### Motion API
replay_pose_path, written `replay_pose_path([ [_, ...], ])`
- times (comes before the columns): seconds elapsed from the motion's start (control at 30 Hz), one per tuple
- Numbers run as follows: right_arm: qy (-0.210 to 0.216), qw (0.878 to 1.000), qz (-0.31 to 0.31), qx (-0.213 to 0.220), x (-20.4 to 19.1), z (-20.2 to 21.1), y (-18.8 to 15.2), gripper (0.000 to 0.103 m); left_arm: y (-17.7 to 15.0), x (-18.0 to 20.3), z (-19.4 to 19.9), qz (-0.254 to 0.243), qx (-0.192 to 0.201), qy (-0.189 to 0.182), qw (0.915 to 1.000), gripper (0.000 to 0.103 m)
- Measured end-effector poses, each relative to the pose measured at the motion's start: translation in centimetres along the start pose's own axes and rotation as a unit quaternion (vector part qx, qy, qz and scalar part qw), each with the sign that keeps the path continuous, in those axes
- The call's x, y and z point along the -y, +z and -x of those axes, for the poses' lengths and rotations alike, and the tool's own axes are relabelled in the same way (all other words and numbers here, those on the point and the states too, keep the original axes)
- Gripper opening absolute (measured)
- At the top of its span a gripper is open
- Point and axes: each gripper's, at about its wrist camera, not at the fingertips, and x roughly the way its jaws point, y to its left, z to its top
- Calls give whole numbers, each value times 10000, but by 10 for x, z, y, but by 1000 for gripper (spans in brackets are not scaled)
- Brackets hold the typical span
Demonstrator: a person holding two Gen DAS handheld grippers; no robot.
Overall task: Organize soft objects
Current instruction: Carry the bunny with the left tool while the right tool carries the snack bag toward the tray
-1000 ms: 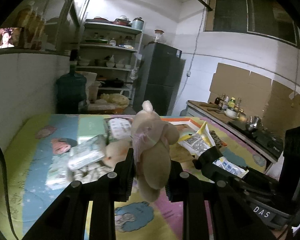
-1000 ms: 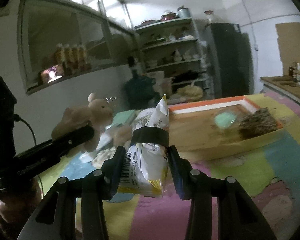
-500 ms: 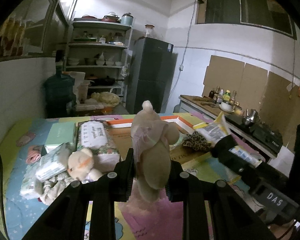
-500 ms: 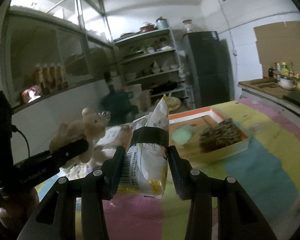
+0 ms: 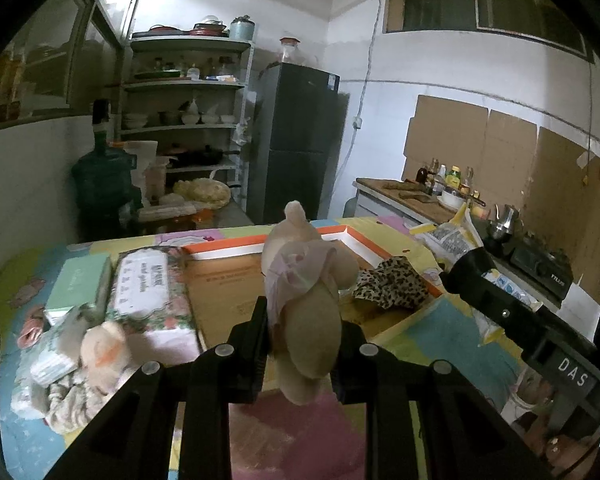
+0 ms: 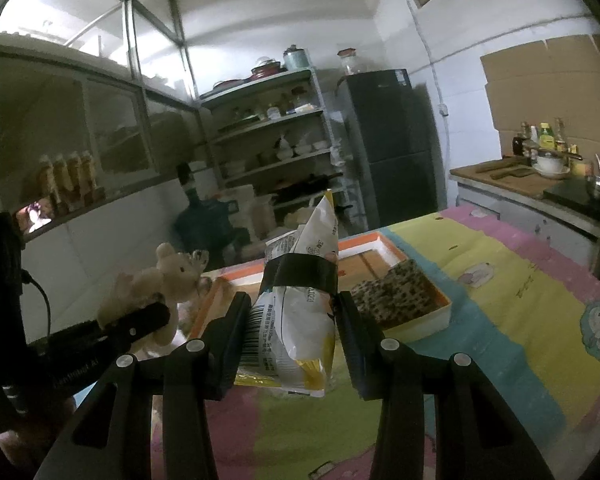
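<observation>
left gripper point(image 5: 302, 344): fingers clamped on a beige plush toy point(image 5: 306, 300), held upright above the patterned table cover point(image 5: 432, 320). right gripper point(image 6: 292, 332): fingers clamped on a white and yellow snack bag point(image 6: 296, 312) bound with a black band, also held above the table. beyond them sits an orange-rimmed tray point(image 5: 228, 246) holding a leopard-print cloth point(image 5: 392, 286). left of the tray: a tissue pack point(image 5: 148, 292), a second small plush point(image 5: 102, 350) and crumpled cloth point(image 5: 70, 404). shelves point(image 5: 184, 84) and a dark fridge point(image 5: 296, 140) stand at the far wall.
</observation>
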Motion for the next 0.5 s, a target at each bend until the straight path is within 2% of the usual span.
replay_pose_path([
  [0.5,-154,9996,-162,-149,44,-43,17,45,11,1,-63,145,-359,75,9992,26],
])
